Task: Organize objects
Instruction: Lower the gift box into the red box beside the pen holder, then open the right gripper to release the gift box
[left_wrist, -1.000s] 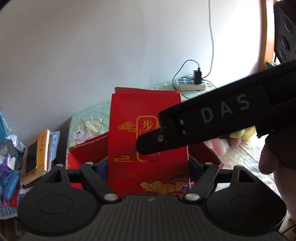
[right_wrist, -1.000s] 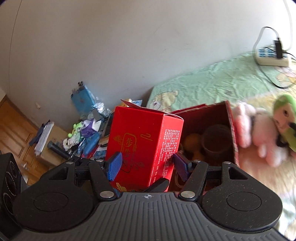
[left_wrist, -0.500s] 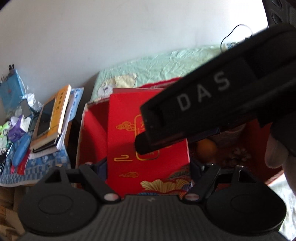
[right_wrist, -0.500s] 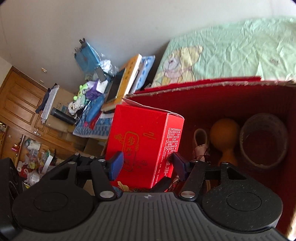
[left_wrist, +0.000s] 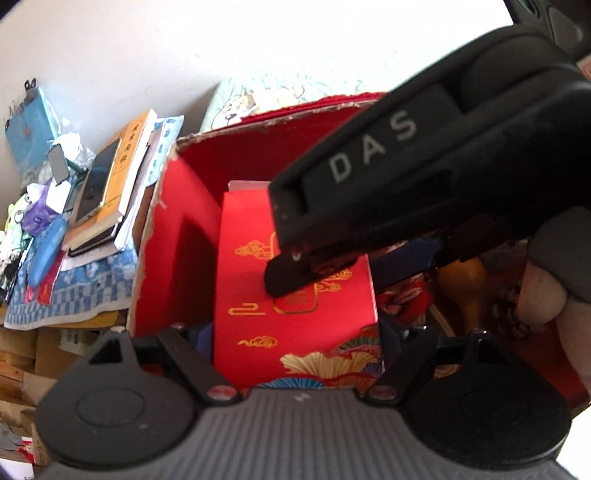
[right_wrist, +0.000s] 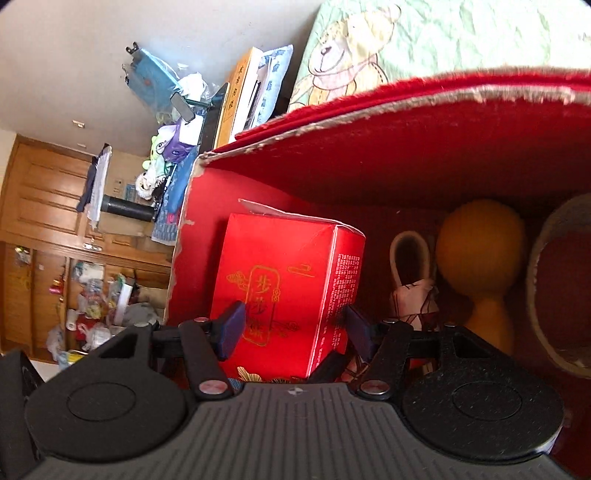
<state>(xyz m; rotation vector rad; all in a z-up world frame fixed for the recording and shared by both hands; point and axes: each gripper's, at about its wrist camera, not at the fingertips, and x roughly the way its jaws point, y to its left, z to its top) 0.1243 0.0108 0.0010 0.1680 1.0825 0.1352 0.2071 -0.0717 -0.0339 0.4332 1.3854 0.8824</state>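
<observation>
A small red gift box with gold print stands upright at the left end inside a large red storage box. It also shows in the left wrist view. My right gripper is shut on its two sides with blue fingers. My left gripper is shut on the same small box from another side, its pads mostly hidden. The right gripper's black body marked DAS crosses over the small box in the left wrist view.
Inside the storage box lie an orange gourd, a round woven basket and a small pouch with a loop. A cluttered side table with books stands to the left. A green bedsheet lies behind.
Both grippers have carried the small red box down from above the rim into the left end of the storage box. Both cameras have tilted downward.
</observation>
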